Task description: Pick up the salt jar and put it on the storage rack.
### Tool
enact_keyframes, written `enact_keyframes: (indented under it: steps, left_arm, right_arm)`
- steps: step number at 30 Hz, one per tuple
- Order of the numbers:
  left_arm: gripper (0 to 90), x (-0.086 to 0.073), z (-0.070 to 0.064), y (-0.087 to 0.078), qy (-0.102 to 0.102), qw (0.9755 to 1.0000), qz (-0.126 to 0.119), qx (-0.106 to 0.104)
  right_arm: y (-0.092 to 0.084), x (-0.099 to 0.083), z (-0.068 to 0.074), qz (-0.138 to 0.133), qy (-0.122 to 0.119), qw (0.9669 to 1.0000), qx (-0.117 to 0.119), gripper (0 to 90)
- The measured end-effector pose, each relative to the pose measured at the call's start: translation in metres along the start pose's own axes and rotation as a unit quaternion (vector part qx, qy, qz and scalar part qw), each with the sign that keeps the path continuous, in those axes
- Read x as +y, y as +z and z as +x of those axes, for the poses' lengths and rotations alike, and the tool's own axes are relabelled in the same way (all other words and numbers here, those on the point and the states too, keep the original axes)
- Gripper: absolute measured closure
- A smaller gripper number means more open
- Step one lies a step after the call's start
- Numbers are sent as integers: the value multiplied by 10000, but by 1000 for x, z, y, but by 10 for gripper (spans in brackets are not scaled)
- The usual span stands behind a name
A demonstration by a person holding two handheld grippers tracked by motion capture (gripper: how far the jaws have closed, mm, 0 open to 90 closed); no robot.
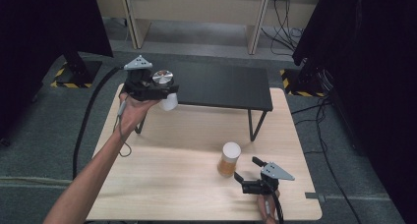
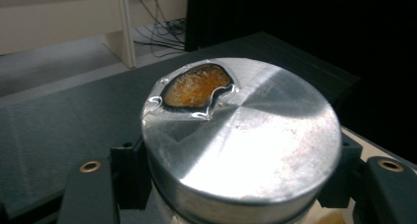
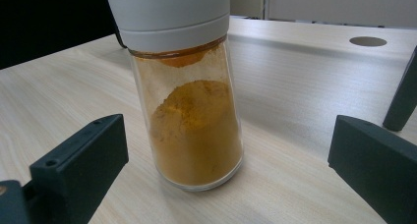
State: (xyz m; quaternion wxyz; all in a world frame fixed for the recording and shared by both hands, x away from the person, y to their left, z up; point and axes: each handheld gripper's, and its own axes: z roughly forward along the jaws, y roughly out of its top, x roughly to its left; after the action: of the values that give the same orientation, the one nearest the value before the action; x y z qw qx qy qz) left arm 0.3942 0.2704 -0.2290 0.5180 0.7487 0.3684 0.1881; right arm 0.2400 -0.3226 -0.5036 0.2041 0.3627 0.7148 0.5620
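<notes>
L gripper (image 1: 156, 90) is clamped on a small jar (image 1: 166, 94) w/ a shiny metal lid (image 2: 241, 130), held up in the air over the back-left corner of the table (image 1: 172, 170), right by the front edge of the black shelf (image 1: 221, 89). In the left gripper view the lid's foil seal is torn at one spot, orange powder showing through. R gripper (image 1: 250, 171) sits low near the table's front-right edge, jaws spread wide, gripping nothing. The spice jar (image 1: 229, 159) w/ white cap stands upright just ahead of it, between the jaws' line but untouched, approx. half full. Bare wood stretches across the table's middle and left.
</notes>
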Motion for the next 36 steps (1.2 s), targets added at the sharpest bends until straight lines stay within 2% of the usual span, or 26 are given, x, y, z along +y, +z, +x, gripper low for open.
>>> enact_keyframes:
  steps: [3,4,5,7,13,20,26,31,34,36]
  left_arm:
    - [317,3,3,3,-60,9999,-27,131]
    - [317,6,4,6,-103,9995,-31,291]
    - [317,6,4,6,-103,9995,-31,291]
    - [317,9,5,10,-140,9989,-18,443]
    - [317,19,5,19,-126,9971,74,747]
    - [317,30,1,28,-32,9932,178,1154]
    - [317,32,2,35,-94,9903,208,1370]
    - [317,27,3,43,-171,9897,263,1399]
    - [317,27,2,49,-87,9883,370,1478]
    - [317,26,2,51,-100,9883,356,1481]
  right_arm:
    - [0,0,0,3,10,10000,2,14]
    - [0,0,0,-5,12,10000,12,14]
    - [0,0,0,-5,12,10000,12,14]
    - [0,0,-1,4,13,10000,17,14]
    - [0,0,-1,-3,22,10000,29,14]
    - [0,0,-2,-15,32,10000,44,14]
    - [0,-1,-3,-26,52,10000,54,14]
    - [0,-1,-3,-27,54,10000,66,14]
    - [0,-1,-3,-34,55,10000,69,14]
    - [0,-1,-4,-33,60,9999,75,14]
